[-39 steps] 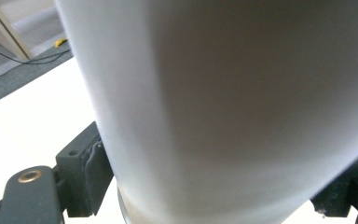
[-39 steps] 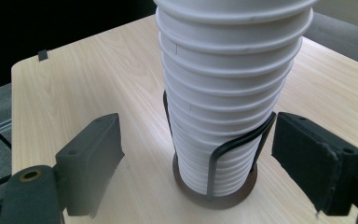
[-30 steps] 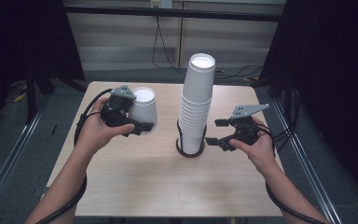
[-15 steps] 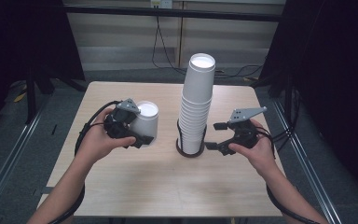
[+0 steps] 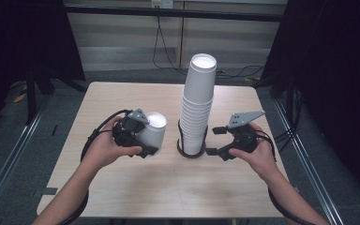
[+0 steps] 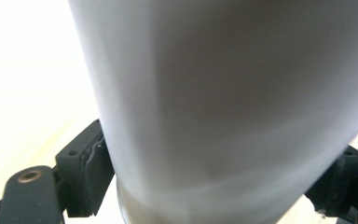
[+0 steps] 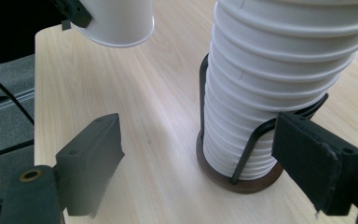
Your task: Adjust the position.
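High view: left tongs (image 5: 146, 141) clamp a single paper cup (image 5: 151, 133); right tongs (image 5: 218, 140) stand wide beside the cup stack (image 5: 197, 104).

Left gripper view confirms both pads pressed against the cup's (image 6: 223, 107) lower wall, near its base, mouth upward, with the cup held clear of the tabletop (image 5: 136, 187). Judged light, thin-walled and easily dented, with a smooth surface that may slip; best gripped across the lower body with modest squeeze, not at the rim. Right gripper view shows the right tongs (image 7: 214, 172) holding nothing, jaws spread to either side of the stack (image 7: 279, 74), whose wire holder (image 7: 242, 154) sits between and just ahead of them, not touched. The held cup (image 7: 116, 21) hangs farther off, beyond the left-hand jaw in that view, well apart from the stack.
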Available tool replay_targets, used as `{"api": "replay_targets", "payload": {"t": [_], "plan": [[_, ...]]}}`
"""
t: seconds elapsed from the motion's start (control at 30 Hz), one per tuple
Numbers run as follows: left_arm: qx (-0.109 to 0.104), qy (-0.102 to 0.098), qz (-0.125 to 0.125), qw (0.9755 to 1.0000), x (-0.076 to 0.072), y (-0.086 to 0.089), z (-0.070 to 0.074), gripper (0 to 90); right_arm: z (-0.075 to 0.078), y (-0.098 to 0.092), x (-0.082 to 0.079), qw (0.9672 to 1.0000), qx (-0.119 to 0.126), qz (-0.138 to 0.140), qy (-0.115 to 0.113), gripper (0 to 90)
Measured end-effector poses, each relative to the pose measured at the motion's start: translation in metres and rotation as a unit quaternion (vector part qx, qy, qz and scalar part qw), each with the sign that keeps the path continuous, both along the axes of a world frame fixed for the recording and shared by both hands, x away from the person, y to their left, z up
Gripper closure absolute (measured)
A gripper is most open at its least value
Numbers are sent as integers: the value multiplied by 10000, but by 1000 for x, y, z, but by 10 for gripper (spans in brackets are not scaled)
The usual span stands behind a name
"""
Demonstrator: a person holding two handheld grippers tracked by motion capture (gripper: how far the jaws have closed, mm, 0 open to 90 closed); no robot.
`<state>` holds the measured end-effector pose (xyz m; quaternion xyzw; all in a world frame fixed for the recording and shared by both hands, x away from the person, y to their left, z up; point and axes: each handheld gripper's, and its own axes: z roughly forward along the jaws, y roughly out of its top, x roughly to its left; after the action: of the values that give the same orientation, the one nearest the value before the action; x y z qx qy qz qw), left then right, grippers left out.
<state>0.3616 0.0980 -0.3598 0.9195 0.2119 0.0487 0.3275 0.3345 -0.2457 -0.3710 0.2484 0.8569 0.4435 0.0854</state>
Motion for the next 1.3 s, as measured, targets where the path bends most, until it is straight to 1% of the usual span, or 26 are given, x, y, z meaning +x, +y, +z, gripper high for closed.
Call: {"api": "replay_targets", "payload": {"t": [0.03,0.07,0.13,0.17,0.23,0.3,0.33,0.5,0.53,0.63,0.67,0.7,0.73,0.83,0.87,0.9,0.93,0.97,1.0,1.03,1.07,1.17,1.2,1.23,1.27,1.3], "plan": [[-26,37,33,10000,-2,-2,-2,162,-1,0,-1,10000,-14,26,34,157],[50,54,-52,10000,-2,-4,-3,162,-2,0,-1,10000,-33,62,55,157],[124,50,-130,9998,-3,-7,-5,162,-4,1,-2,9999,-65,86,61,157],[124,50,-130,9998,-3,-7,-5,162,-4,1,-2,9999,-65,86,61,157],[224,79,-213,9995,-5,-10,-6,162,-5,1,-2,9998,-111,129,81,157],[234,97,-206,9995,-6,-13,-8,162,-6,1,-3,9997,-114,175,82,157],[282,94,-243,9993,-7,-15,-10,162,-7,2,-3,9997,-137,180,98,157],[337,147,-308,9988,-9,-20,-15,163,-8,4,-4,9995,-167,258,122,154],[427,147,-354,9984,-10,-22,-17,164,-9,5,-5,9993,-171,281,157,154],[436,171,-384,9982,-11,-24,-18,165,-10,6,-5,9991,-194,329,169,154],[493,181,-409,9978,-12,-27,-20,165,-11,7,-5,9989,-216,382,194,154],[493,181,-409,9978,-12,-27,-20,165,-11,7,-5,9989,-216,382,194,154],[540,185,-446,9974,-12,-29,-21,165,-13,8,-5,9986,-291,394,214,154],[577,176,-476,9970,-13,-30,-22,165,-13,9,-5,9982,-314,453,237,156],[583,238,-486,9968,-14,-32,-23,166,-13,10,-6,9979,-352,501,231,158],[583,238,-486,9968,-14,-32,-23,166,-13,10,-6,9979,-352,501,231,158],[672,256,-554,9959,-15,-35,-25,166,-13,12,-6,9973,-411,555,247,159],[672,256,-554,9959,-15,-35,-25,166,-13,12,-6,9973,-411,555,247,159],[747,246,-581,9952,-16,-37,-27,167,-12,14,-6,9965,-460,625,295,163],[747,246,-581,9952,-16,-37,-27,166,-12,14,-6,9965,-460,625,295,163],[733,302,-595,9951,-17,-40,-29,167,-11,16,-6,9958,-551,677,266,163],[751,293,-629,9948,-18,-42,-29,168,-10,17,-7,9955,-547,718,299,163],[805,294,-693,9939,-18,-43,-30,168,-10,18,-7,9951,-579,740,308,163],[796,296,-687,9940,-19,-45,-30,169,-10,19,-7,9947,-603,764,320,163],[857,293,-745,9931,-20,-47,-30,169,-9,21,-7,9941,-627,817,340,163],[857,293,-745,9931,-20,-47,-30,169,-9,21,-7,9941,-627,817,340,163]]}}
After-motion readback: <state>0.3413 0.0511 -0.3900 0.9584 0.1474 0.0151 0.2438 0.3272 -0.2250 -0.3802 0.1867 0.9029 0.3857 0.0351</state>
